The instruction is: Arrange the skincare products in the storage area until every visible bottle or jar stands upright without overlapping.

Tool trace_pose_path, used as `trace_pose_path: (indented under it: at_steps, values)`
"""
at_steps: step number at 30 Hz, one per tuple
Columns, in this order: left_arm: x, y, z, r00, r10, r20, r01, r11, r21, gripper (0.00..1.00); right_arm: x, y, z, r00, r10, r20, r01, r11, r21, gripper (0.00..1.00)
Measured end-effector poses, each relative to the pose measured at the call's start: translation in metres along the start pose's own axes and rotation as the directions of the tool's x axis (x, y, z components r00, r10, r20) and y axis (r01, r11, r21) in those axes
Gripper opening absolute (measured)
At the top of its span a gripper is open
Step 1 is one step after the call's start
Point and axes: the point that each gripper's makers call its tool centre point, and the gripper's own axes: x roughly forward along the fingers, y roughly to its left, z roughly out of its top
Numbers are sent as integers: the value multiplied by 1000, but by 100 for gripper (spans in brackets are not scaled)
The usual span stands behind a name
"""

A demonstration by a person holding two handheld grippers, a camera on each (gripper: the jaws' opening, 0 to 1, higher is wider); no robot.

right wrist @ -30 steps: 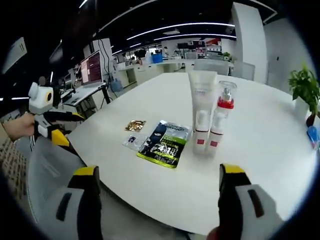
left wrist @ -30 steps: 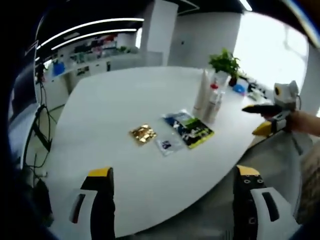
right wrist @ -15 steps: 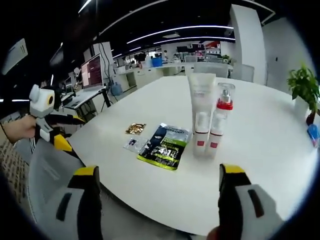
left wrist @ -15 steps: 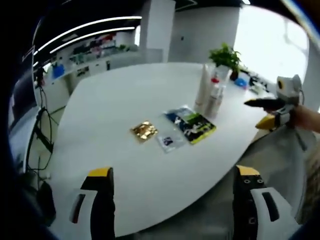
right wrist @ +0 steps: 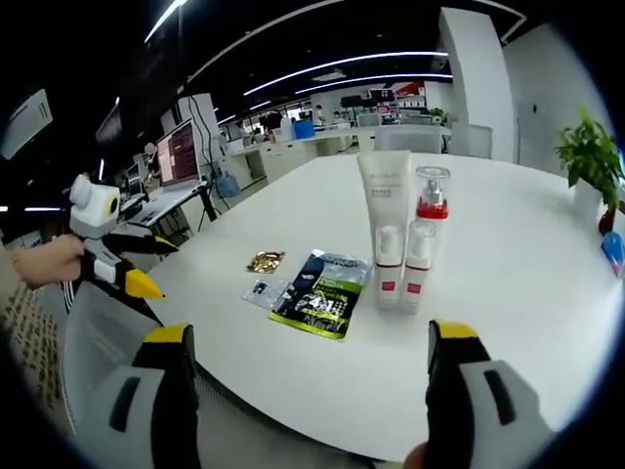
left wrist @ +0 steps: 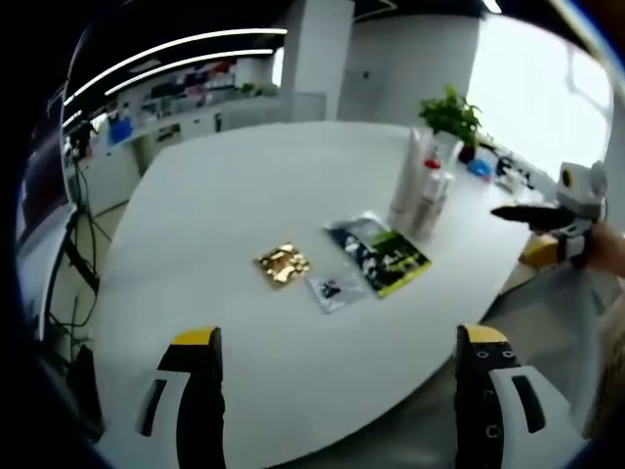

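On the white table [right wrist: 508, 264] a white tube [right wrist: 383, 200] stands upright on its cap beside a clear pump bottle with a red collar [right wrist: 428, 210], with two small white bottles [right wrist: 400, 274] in front of them. The same upright group [left wrist: 420, 195] stands at the table's far right in the left gripper view. A dark-and-green sachet [right wrist: 322, 293] [left wrist: 381, 256], a small clear sachet [right wrist: 264, 291] [left wrist: 335, 290] and a gold packet [right wrist: 265, 261] [left wrist: 282, 265] lie flat. My left gripper [left wrist: 337, 391] is open over the near table edge. My right gripper [right wrist: 308, 386] is open short of the table.
A potted plant [left wrist: 451, 117] [right wrist: 589, 156] stands at the table's far side, with a blue item [right wrist: 612, 262] near it. A grey chair [right wrist: 93, 342] stands at the table edge. Desks and a monitor [right wrist: 181, 132] lie beyond. The other gripper [right wrist: 112, 259] [left wrist: 552, 230] shows in each view.
Both cameras have shifted slightly; the table's things sit a little differently in each view. Both grippers stay open and nothing on the table has moved.
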Motion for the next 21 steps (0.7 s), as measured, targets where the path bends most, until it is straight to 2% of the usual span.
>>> trace_pose_path:
  at_steps: [4,7,8,13,21]
  values:
    - [10,4,7,1000,11,-12,-11,1000,-1,97,-2,-3,0,1000,-3,0,3,1000,-6,99]
    - [19,6,13,1000,13,-22,-13,1000,4,96,-2,-6,0,1000,-7,10,7,1000,22,99]
    - [23,6,12,999,11,-52,-11,1000,2,95,-2,-6,0,1000,-13,13,12,1000,22,98]
    - [41,7,16,997,9,-82,-7,1000,24,94,-2,-8,-1,1000,-29,9,30,999,-13,98]
    - [67,10,15,991,4,-135,-1,1000,27,93,-1,-10,-2,999,-37,8,37,999,-10,98]
